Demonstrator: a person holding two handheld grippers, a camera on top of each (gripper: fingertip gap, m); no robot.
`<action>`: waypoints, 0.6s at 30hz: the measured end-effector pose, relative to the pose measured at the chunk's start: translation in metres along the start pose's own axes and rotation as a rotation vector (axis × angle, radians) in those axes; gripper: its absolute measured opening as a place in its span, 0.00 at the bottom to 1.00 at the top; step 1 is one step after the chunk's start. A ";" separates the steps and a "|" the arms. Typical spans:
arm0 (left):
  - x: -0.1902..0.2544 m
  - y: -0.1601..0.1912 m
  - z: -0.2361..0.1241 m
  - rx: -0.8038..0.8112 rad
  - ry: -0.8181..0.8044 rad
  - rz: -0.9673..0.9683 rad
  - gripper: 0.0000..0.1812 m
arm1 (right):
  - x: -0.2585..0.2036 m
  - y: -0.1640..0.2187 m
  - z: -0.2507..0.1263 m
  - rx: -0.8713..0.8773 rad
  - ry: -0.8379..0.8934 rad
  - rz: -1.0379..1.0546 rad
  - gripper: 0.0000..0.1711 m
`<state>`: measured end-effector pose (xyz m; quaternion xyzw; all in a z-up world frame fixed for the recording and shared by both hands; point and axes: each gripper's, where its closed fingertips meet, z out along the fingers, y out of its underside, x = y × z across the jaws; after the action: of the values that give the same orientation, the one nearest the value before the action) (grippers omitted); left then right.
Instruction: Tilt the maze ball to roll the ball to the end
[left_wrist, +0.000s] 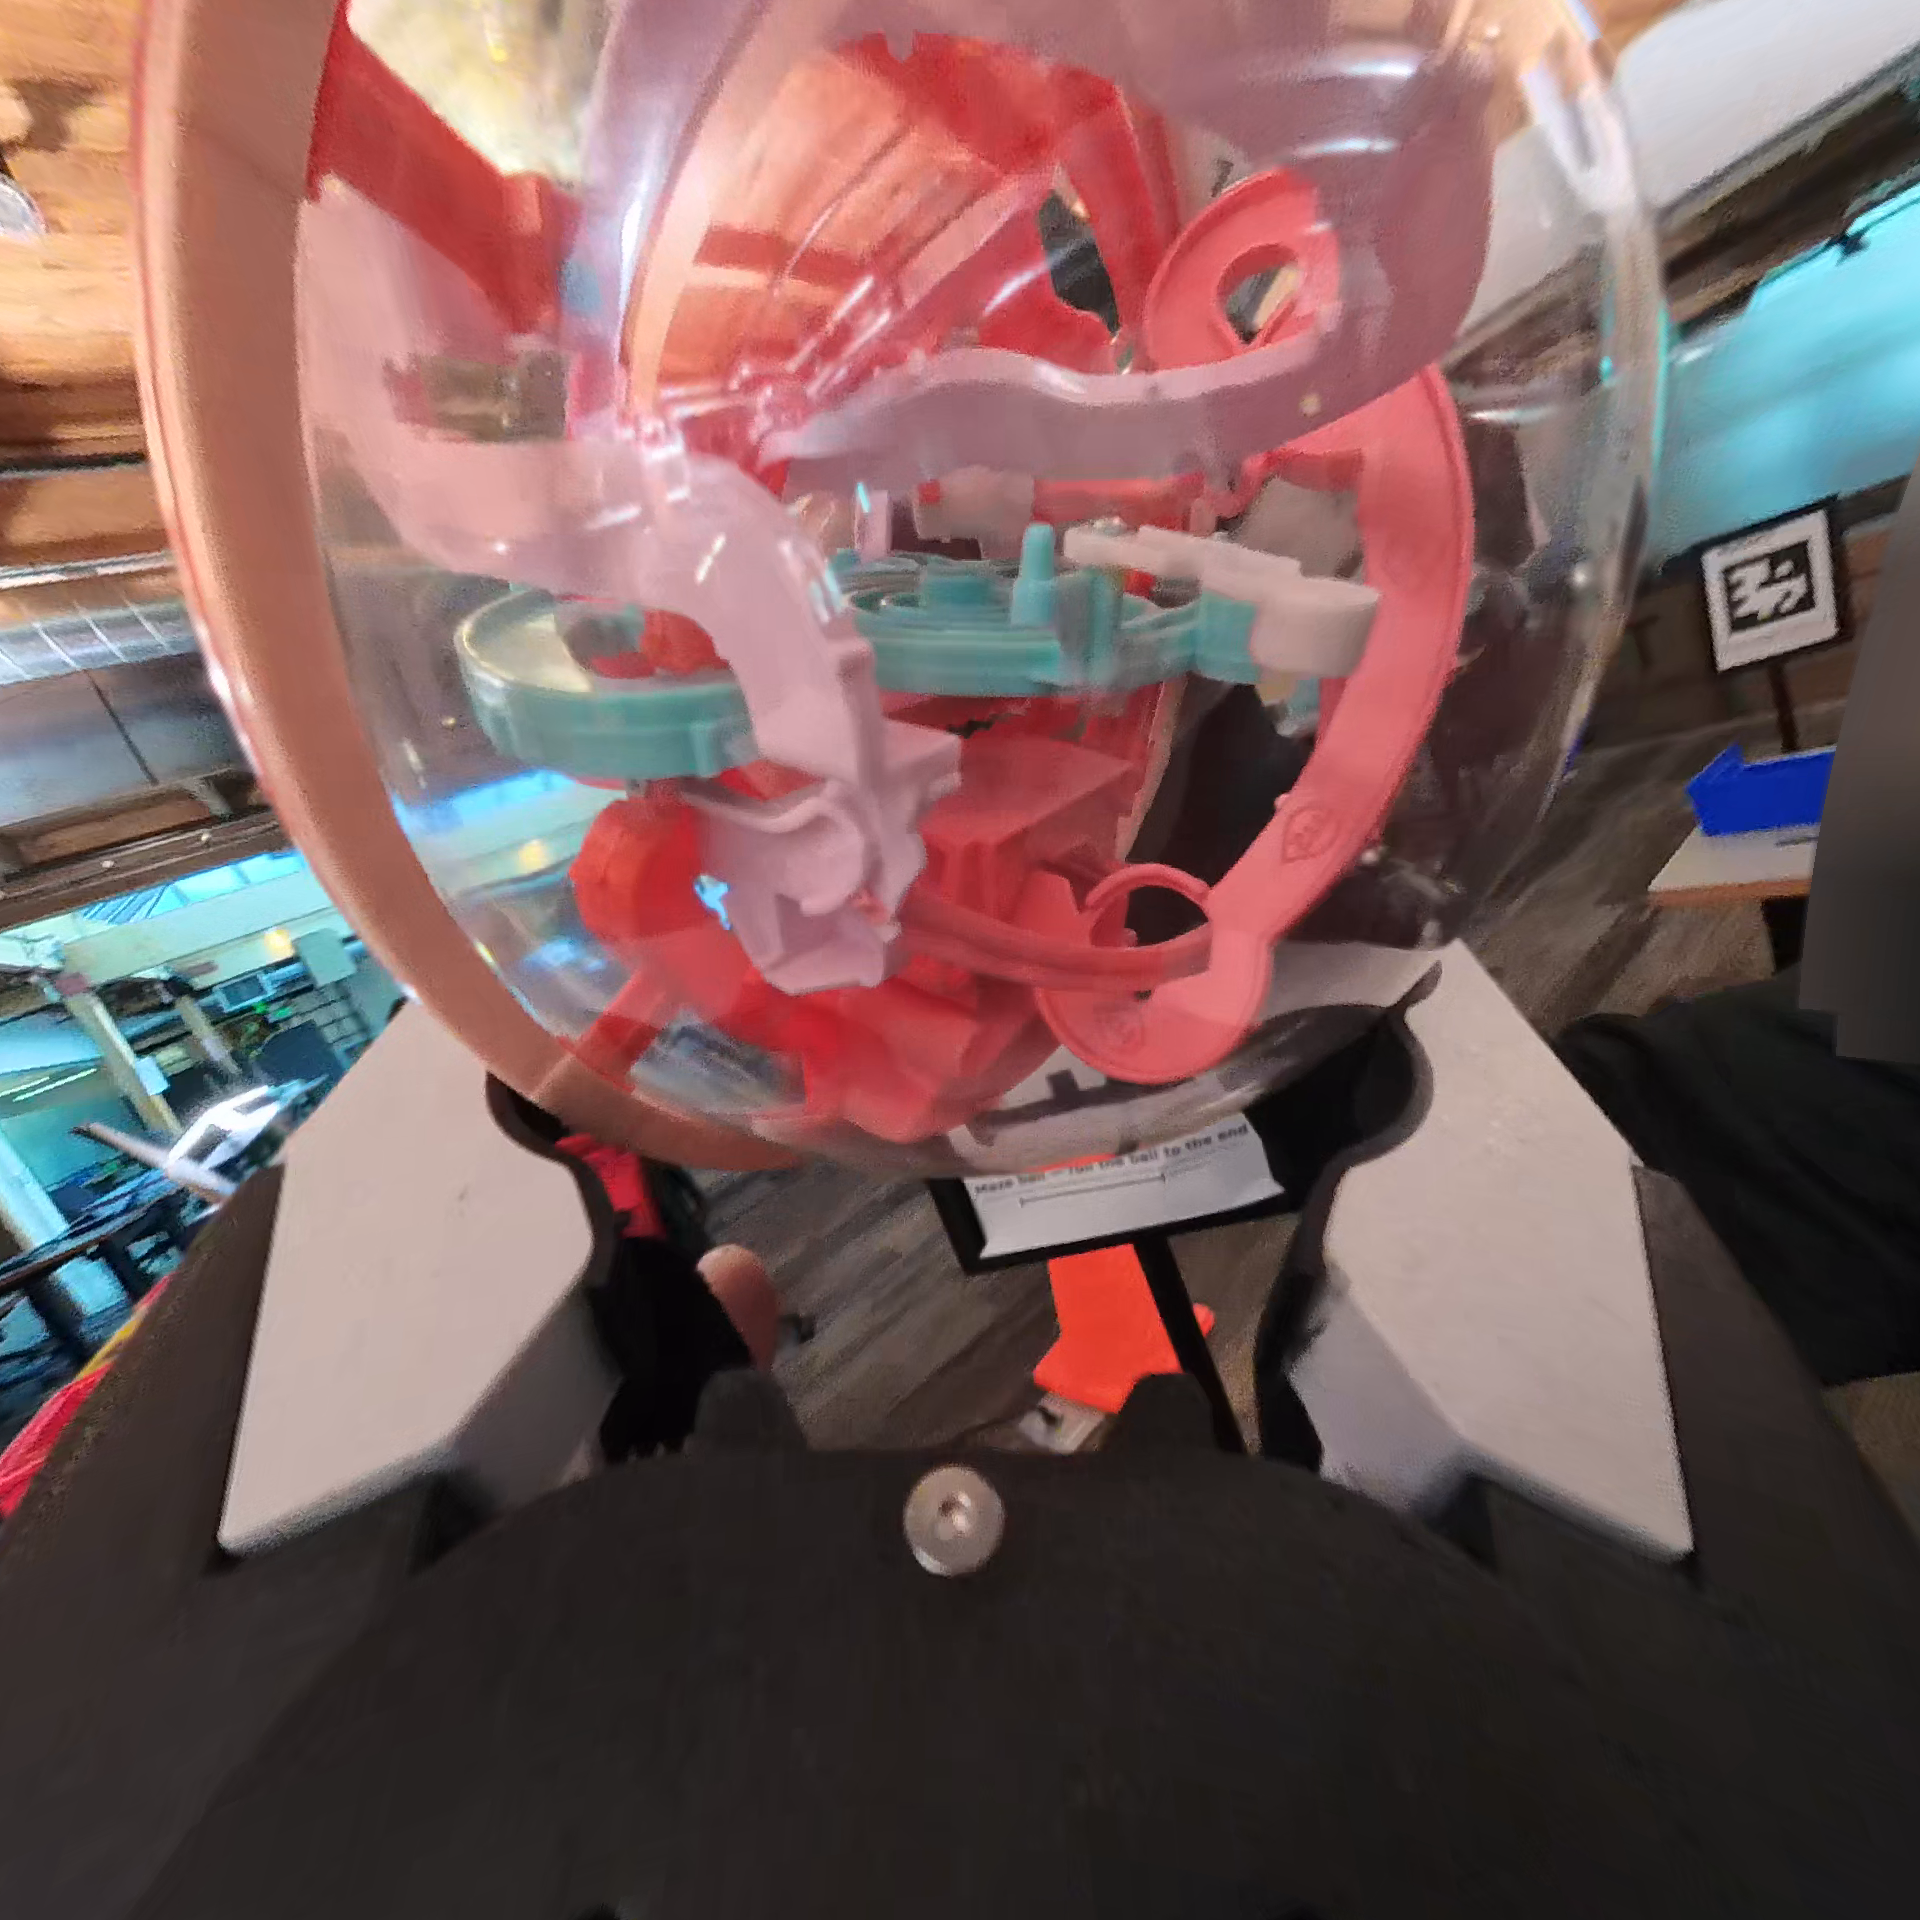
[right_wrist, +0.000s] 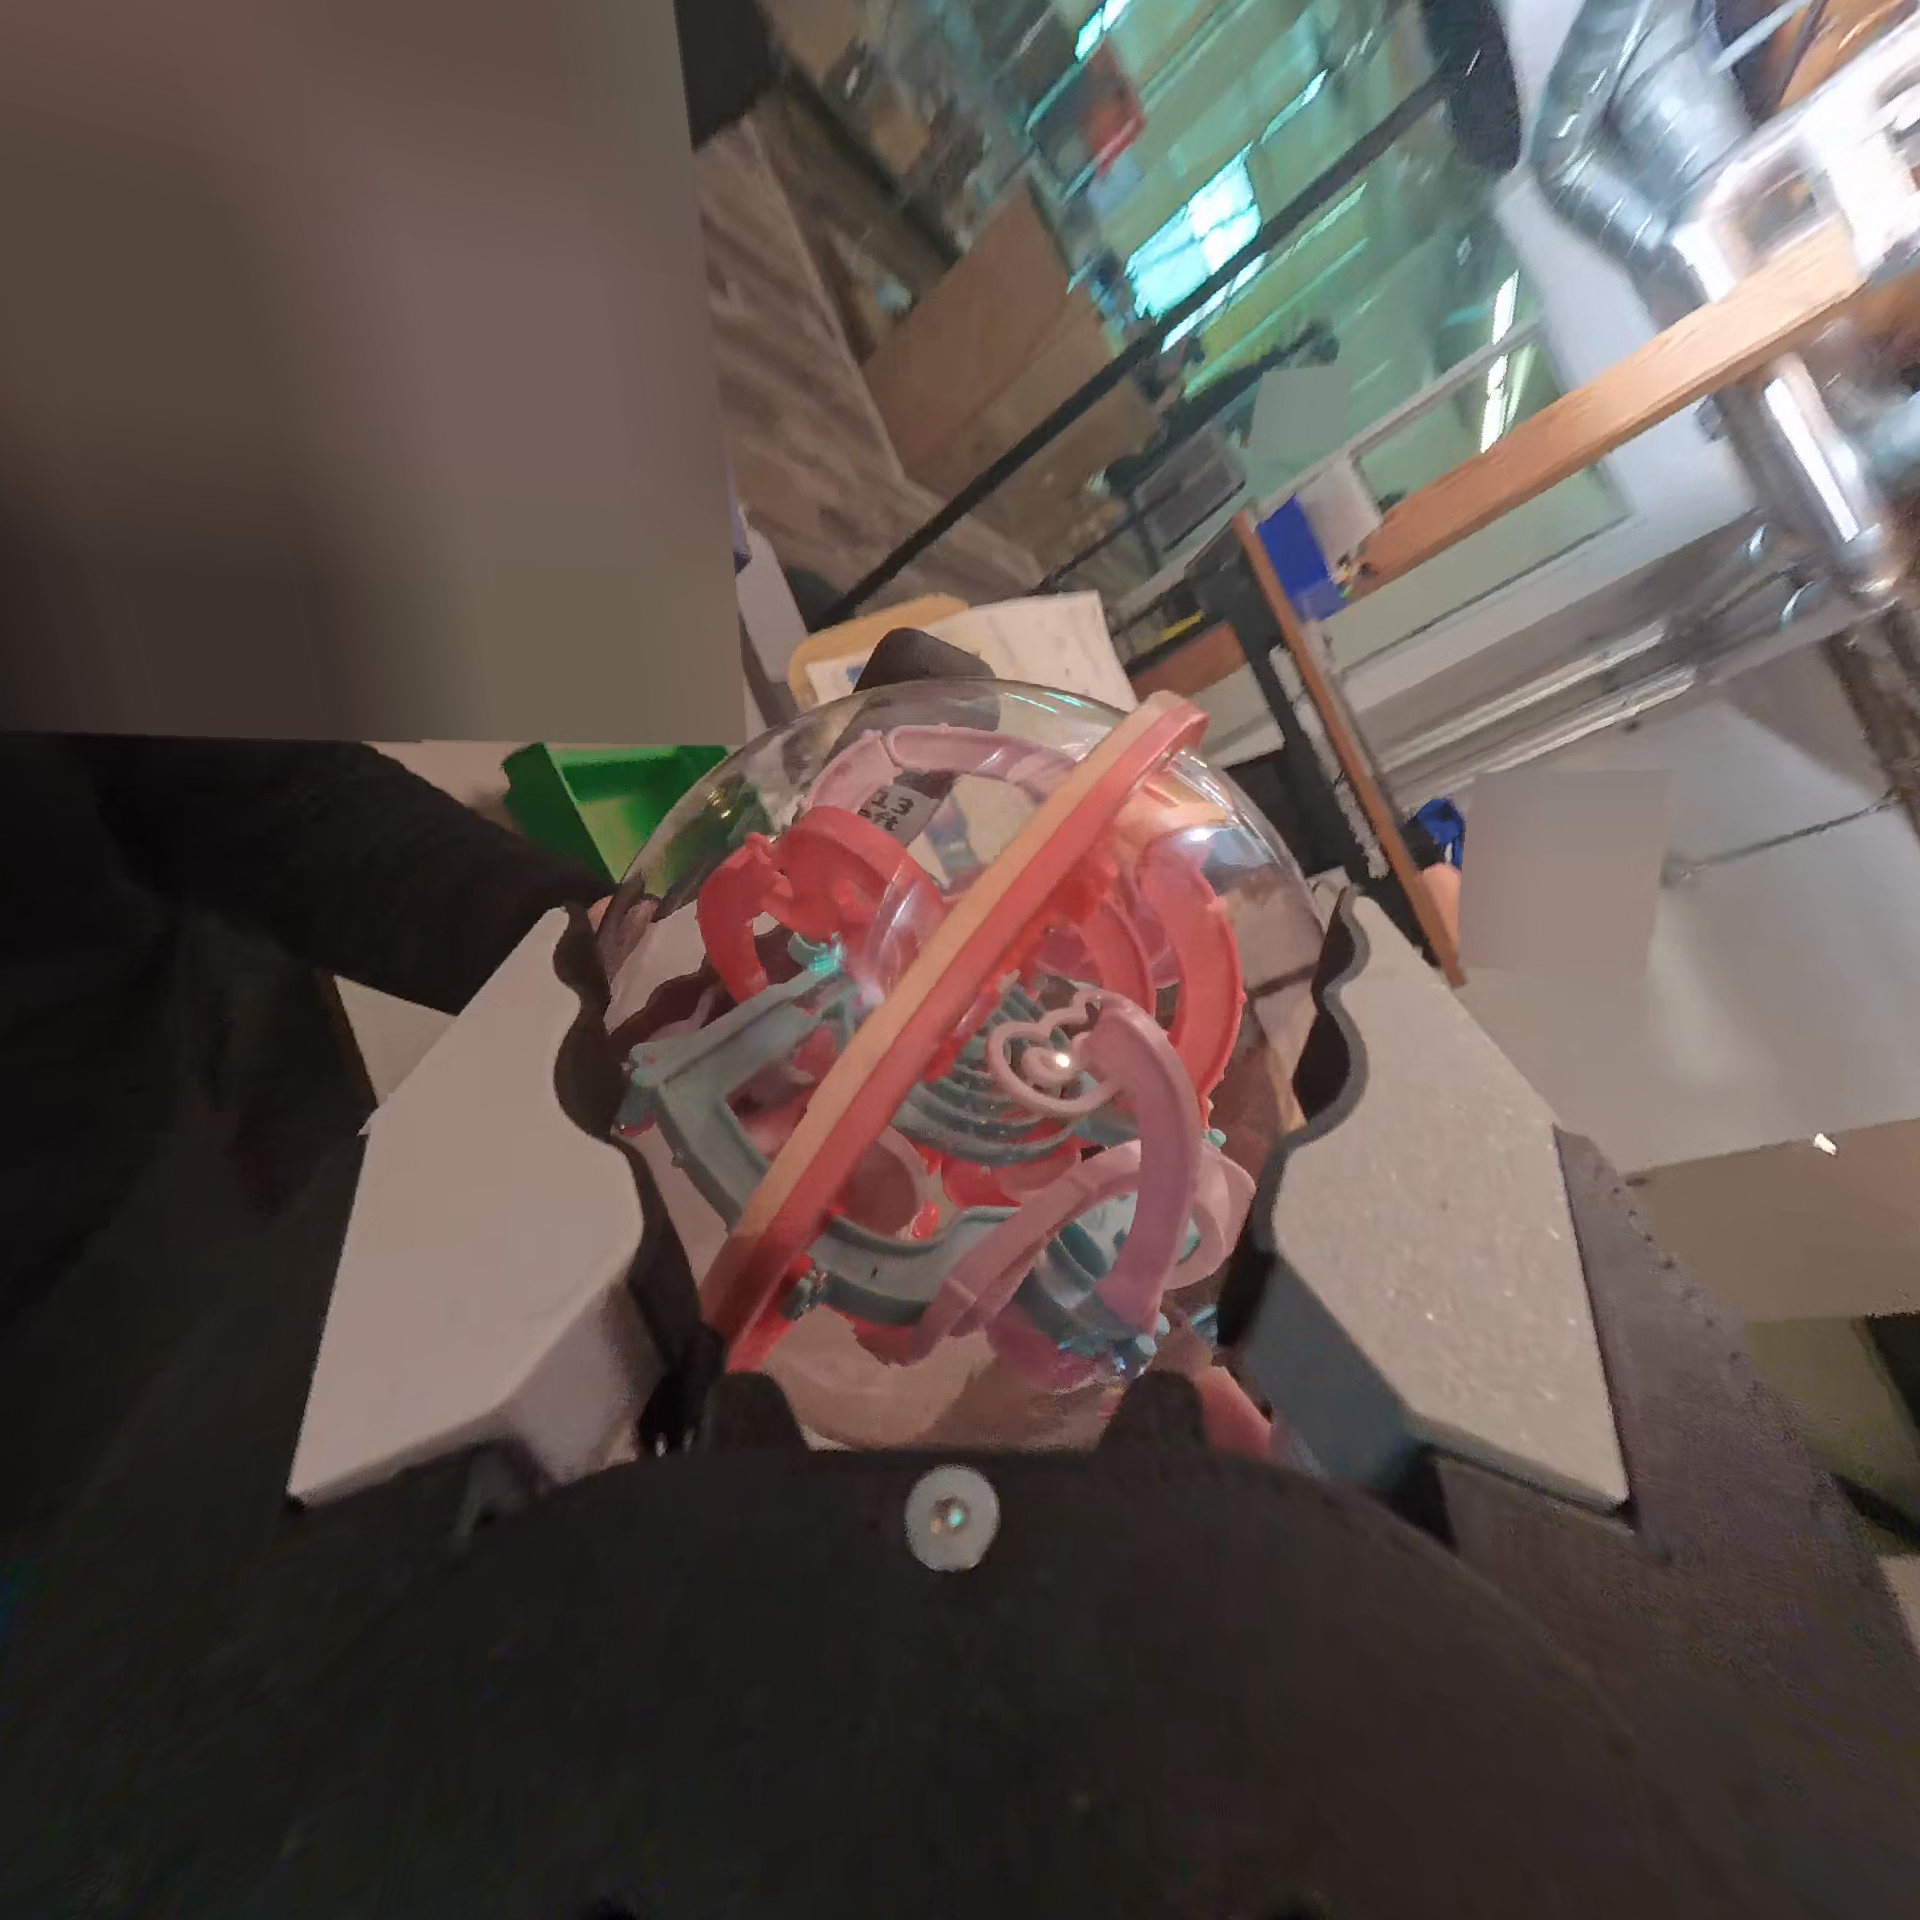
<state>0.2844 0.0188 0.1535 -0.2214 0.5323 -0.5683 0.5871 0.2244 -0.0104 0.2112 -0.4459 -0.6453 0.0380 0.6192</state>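
Observation:
The maze ball (left_wrist: 883, 582) is a clear sphere with a pink seam ring and red, pink, lilac and teal tracks inside. It is held up in the air and fills the left wrist view. My left gripper (left_wrist: 961, 1060) clamps the ball's lower part between its white fingertips (left_wrist: 436, 1143). In the right wrist view the maze ball (right_wrist: 956, 1049) sits deep between the fingers (right_wrist: 488, 1174) of my right gripper (right_wrist: 961, 987), which is shut on it. A bright glint shows in the lilac spiral (right_wrist: 1044, 1055). I cannot tell whether it is the small ball.
Below the ball are a white card (left_wrist: 1122, 1184), an orange piece (left_wrist: 1117, 1340) and a person's fingertip (left_wrist: 740, 1299). A marker sign (left_wrist: 1771, 587) and a blue bin (left_wrist: 1756, 795) stand to the right. A green bin (right_wrist: 592, 800) and a black sleeve (right_wrist: 260, 883) lie beyond the ball.

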 end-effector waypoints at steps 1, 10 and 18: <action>0.001 -0.001 0.000 -0.023 -0.010 0.007 0.84 | -0.001 -0.001 -0.002 0.038 0.008 0.005 0.77; -0.009 0.023 -0.017 -0.089 -0.056 -0.184 0.86 | 0.012 0.032 0.012 0.105 0.020 0.221 0.77; -0.024 0.044 -0.020 -0.019 -0.031 -0.242 0.86 | 0.018 0.059 0.025 0.007 0.012 0.249 0.77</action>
<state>0.2913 0.0589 0.1181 -0.2982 0.4978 -0.6266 0.5203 0.2375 0.0487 0.1841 -0.5206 -0.5812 0.1142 0.6149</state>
